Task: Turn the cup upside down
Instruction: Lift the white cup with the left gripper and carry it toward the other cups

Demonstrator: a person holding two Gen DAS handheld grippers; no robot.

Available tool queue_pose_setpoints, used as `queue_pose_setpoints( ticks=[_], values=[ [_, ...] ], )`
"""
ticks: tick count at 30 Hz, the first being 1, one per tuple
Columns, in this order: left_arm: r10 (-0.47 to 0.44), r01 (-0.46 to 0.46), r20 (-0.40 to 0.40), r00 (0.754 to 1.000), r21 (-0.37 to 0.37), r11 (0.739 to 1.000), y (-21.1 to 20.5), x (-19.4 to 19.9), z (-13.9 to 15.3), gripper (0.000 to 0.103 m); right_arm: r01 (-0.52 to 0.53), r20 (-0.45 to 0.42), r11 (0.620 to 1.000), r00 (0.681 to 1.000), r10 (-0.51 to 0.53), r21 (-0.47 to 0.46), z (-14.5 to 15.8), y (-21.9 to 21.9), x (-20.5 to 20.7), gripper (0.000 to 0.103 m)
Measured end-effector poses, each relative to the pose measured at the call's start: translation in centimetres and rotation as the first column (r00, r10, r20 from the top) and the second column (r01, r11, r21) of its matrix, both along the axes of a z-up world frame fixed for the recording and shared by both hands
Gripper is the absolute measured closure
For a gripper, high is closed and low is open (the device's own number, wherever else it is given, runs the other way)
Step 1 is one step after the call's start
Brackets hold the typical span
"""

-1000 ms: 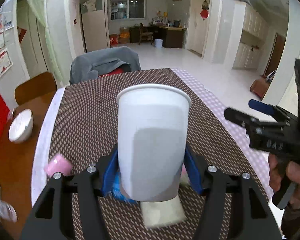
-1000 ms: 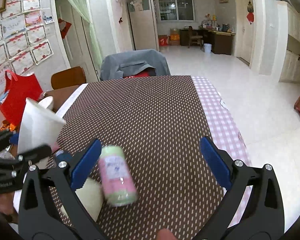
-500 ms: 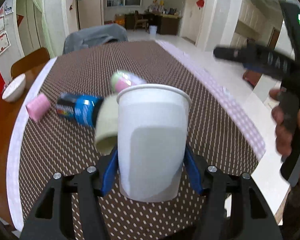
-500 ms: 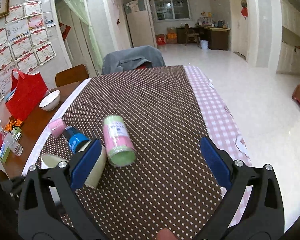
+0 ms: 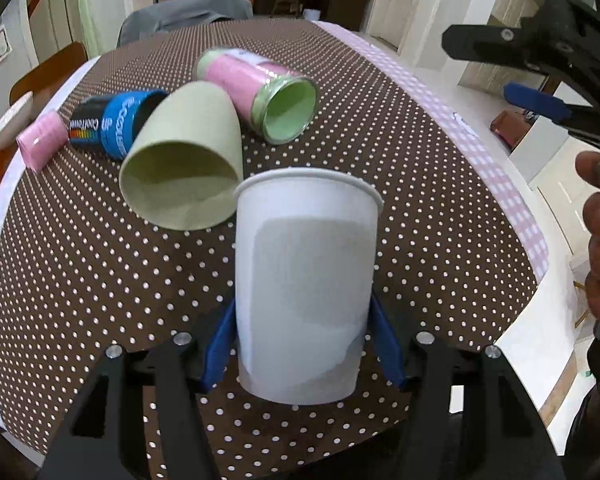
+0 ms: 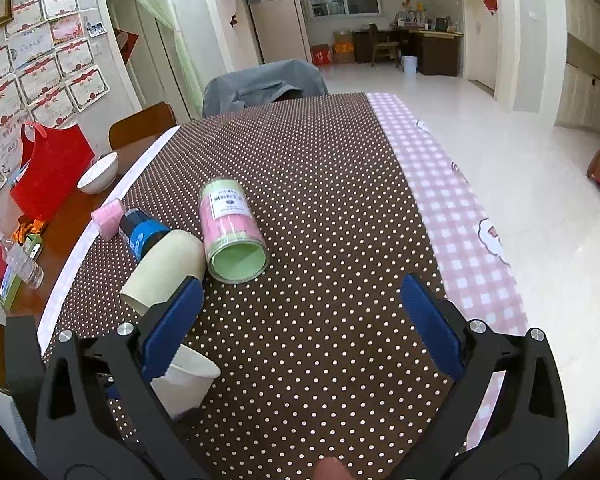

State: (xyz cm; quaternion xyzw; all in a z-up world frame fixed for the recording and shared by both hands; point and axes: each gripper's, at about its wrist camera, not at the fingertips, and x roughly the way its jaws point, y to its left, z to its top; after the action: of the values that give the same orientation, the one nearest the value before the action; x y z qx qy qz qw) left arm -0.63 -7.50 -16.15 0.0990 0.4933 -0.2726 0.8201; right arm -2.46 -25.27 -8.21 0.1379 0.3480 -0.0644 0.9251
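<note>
My left gripper (image 5: 302, 340) is shut on a white paper cup (image 5: 306, 280). Its blue pads press both sides of the cup near its base. The cup's rim points away from the camera, tipped down over the near part of the table. The cup also shows in the right wrist view (image 6: 184, 380), low at the left, held tilted above the cloth. My right gripper (image 6: 300, 320) is open and empty above the table's near right part. It appears at the right edge of the left wrist view (image 5: 540, 76).
A brown dotted tablecloth (image 6: 320, 184) covers the table. A pale green cup (image 5: 180, 164), a pink and green canister (image 5: 260, 92), a blue bottle (image 5: 112, 124) and a small pink roll (image 5: 40, 140) lie on it. A white bowl (image 6: 98, 172) and red bag (image 6: 48, 168) stand far left.
My left gripper has tipped forward and down with the cup, so the table and the lying objects fill its view. My right gripper has risen and pulled back a little.
</note>
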Motion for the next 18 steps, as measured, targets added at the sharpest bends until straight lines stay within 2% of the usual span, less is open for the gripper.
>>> queue_pose_setpoints(
  ticks=[4, 6, 8, 11, 12, 18],
  values=[
    [0.015, -0.015, -0.001, 1.0, 0.0, 1.0, 0.3, 0.3, 0.0, 0.041, 0.007, -0.006, 1.0, 1.0, -0.007, 0.009, -0.4, -0.1, -0.1, 0.006],
    [0.023, -0.023, 0.006, 1.0, 0.011, 1.0, 0.3, 0.5, 0.2, 0.038, 0.01, -0.007, 1.0, 1.0, -0.01, 0.011, -0.4, -0.3, -0.2, 0.006],
    [0.026, -0.026, 0.021, 0.999, 0.011, 1.0, 0.3, 0.5, 0.2, 0.026, 0.01, -0.008, 1.0, 1.0, -0.01, 0.014, -0.5, -0.4, -0.2, 0.006],
    [0.007, -0.008, 0.05, 0.999, 0.035, 0.999, -0.2, 0.5, 0.4, 0.024, 0.01, -0.009, 1.0, 1.0, -0.009, 0.014, -0.5, -0.6, -0.3, 0.006],
    [0.002, -0.005, 0.054, 0.999, 0.042, 0.999, -0.4, 0.4, 0.4, 0.02, 0.009, -0.01, 1.0, 1.0, -0.009, 0.015, -0.5, -0.6, -0.3, 0.006],
    [0.022, -0.025, 0.104, 0.994, 0.025, 0.999, 0.1, 0.0, 1.6, 0.017, 0.004, -0.003, 1.0, 1.0, -0.004, 0.016, -0.5, -0.6, -0.6, 0.006]
  ],
)
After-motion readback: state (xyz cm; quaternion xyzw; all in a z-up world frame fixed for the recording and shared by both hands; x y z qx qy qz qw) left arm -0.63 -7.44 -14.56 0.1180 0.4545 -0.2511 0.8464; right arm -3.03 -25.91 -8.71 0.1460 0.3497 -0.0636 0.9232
